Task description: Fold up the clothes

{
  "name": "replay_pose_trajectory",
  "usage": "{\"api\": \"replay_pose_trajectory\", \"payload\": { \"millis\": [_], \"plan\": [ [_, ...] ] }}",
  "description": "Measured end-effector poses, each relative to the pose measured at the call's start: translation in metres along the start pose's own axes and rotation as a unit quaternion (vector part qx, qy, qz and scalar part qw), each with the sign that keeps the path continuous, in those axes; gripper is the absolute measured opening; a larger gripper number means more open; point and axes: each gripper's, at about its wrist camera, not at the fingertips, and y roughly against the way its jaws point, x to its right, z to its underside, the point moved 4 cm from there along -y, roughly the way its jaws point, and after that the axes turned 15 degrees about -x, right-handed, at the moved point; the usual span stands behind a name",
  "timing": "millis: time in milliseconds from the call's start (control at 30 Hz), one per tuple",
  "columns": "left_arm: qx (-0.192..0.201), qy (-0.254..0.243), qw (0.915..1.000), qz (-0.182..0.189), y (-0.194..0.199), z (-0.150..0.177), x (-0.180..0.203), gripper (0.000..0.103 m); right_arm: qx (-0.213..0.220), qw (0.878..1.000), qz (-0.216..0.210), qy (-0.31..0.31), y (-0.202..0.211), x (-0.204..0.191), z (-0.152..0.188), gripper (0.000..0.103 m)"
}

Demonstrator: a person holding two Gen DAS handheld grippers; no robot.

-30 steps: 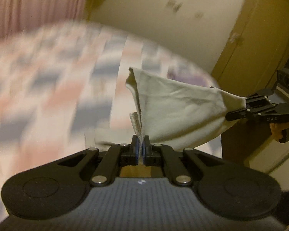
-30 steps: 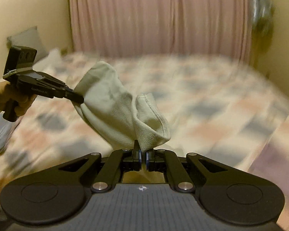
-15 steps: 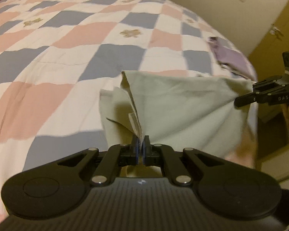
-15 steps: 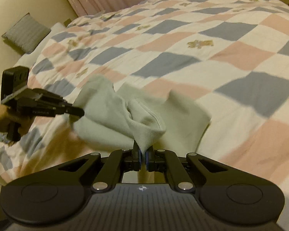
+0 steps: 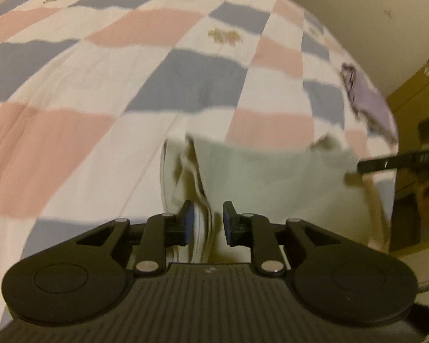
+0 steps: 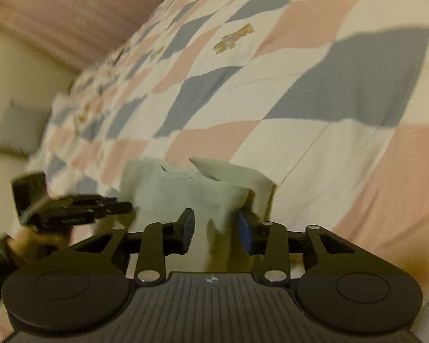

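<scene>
A checked quilt (image 5: 105, 91) in pink, blue-grey and cream squares covers the bed and fills most of both views, with pink curtains (image 6: 57, 8) at the far side in the right wrist view. On the quilt, at the near edge of the bed, lies a pale green garment (image 5: 271, 177), doubled over with several layers stacked at the end nearest the left claw. A small purple cloth (image 5: 369, 100) sits further along the same edge of the bed, well apart from the garment. A grey cushion (image 6: 17, 131) rests by the wall.

The left claw (image 5: 205, 221) stands released, its pads spread with the layered hem (image 5: 200, 223) of the garment between them but not pinched. The right claw (image 6: 216, 227) is likewise released, a raised corner of cloth (image 6: 217, 200) standing loose between its pads. Both frames are blurred, so the finer lie of the layers is hard to read.

The chief risk, as I judge it, is in drawing the claws back: cloth standing between open pads may snag on a pad and be dragged, pulling the stacked layers askew or off the edge of the bed, which is close. The raised corner may also slump unevenly and leave a crooked fold.
</scene>
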Motion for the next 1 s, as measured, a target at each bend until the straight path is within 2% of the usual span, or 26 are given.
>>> {"api": "replay_pose_trajectory", "payload": {
  "millis": [100,133,167,200,300,400,567,633,767,800,900,1000],
  "plan": [
    [0.002,-0.001,1.0000,0.003,-0.004,-0.014,-0.004,0.016,0.007,1.000,0.005,-0.005,-0.001,0.001,-0.001,0.039],
    [-0.001,-0.005,1.0000,0.003,-0.008,-0.017,-0.004,0.016,0.009,1.000,0.007,-0.006,-0.002,0.001,-0.001,0.036],
    [-0.002,-0.009,1.0000,0.000,-0.010,-0.019,-0.004,0.007,0.011,1.000,0.008,-0.008,-0.002,0.001,-0.001,0.030],
    [0.002,-0.014,0.9999,-0.004,-0.009,-0.020,-0.004,0.001,0.013,1.000,0.010,-0.009,-0.002,0.002,-0.002,0.013],
    [0.038,-0.026,0.9989,-0.008,0.005,-0.019,-0.001,0.000,0.020,1.000,0.015,-0.014,-0.003,0.003,-0.002,0.006],
    [0.051,-0.020,0.9985,-0.006,0.008,-0.019,-0.004,0.000,0.027,0.999,0.020,-0.019,-0.004,0.004,-0.003,0.005],
    [0.013,-0.010,0.9998,-0.013,-0.016,-0.019,-0.012,0.002,0.038,0.999,0.028,-0.027,-0.006,0.005,-0.004,0.006],
    [0.019,-0.009,0.9997,-0.014,-0.015,-0.021,-0.012,0.003,0.043,0.998,0.029,-0.028,-0.006,0.007,-0.005,0.019],
    [0.028,-0.007,0.9994,-0.019,-0.015,-0.024,-0.016,0.006,0.052,0.998,0.032,-0.031,-0.005,0.012,-0.005,0.022],
    [0.026,-0.009,0.9994,-0.020,-0.017,-0.024,-0.017,0.007,0.054,0.998,0.032,-0.032,-0.004,0.014,-0.005,0.021],
    [0.023,-0.014,0.9992,-0.031,-0.024,-0.025,-0.017,0.008,0.061,0.997,0.034,-0.034,-0.003,0.017,-0.005,0.008],
    [0.023,-0.016,0.9989,-0.039,-0.030,-0.025,-0.017,0.008,0.067,0.996,0.036,-0.036,-0.002,0.021,-0.005,0.005]
  ]
}}
